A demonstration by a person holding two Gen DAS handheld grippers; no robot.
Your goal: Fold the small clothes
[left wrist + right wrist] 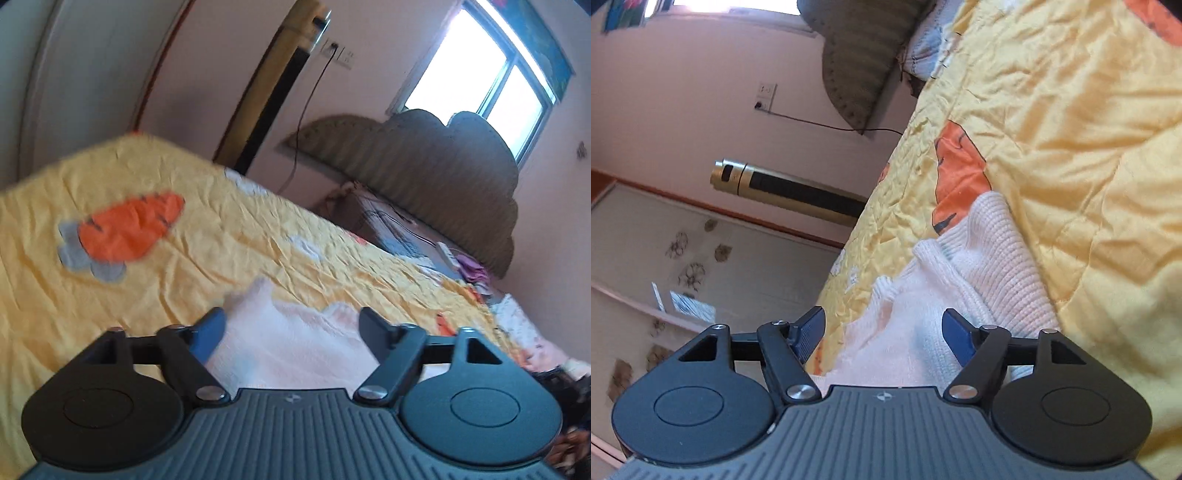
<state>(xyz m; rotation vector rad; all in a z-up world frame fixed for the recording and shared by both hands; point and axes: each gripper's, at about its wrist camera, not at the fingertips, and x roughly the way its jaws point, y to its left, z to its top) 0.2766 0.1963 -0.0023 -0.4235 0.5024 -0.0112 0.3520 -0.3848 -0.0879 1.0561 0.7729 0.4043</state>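
A small white knitted garment [295, 343] lies on a yellow quilted bedspread [166, 192]. In the left wrist view my left gripper [291, 325] is open, its two fingers spread wide over the near part of the garment, nothing between them. In the right wrist view the same white garment [979, 266] lies rumpled, with a ribbed edge toward the far end. My right gripper [882, 328] is open and hovers over the garment's near end, holding nothing.
The bedspread [1071, 147] has orange carrot patches [129, 229]. A padded headboard [443, 177] and a pile of clothes [472, 273] are at the bed's far end. A tower fan [790, 192] stands by the wall, a window [480, 70] beyond.
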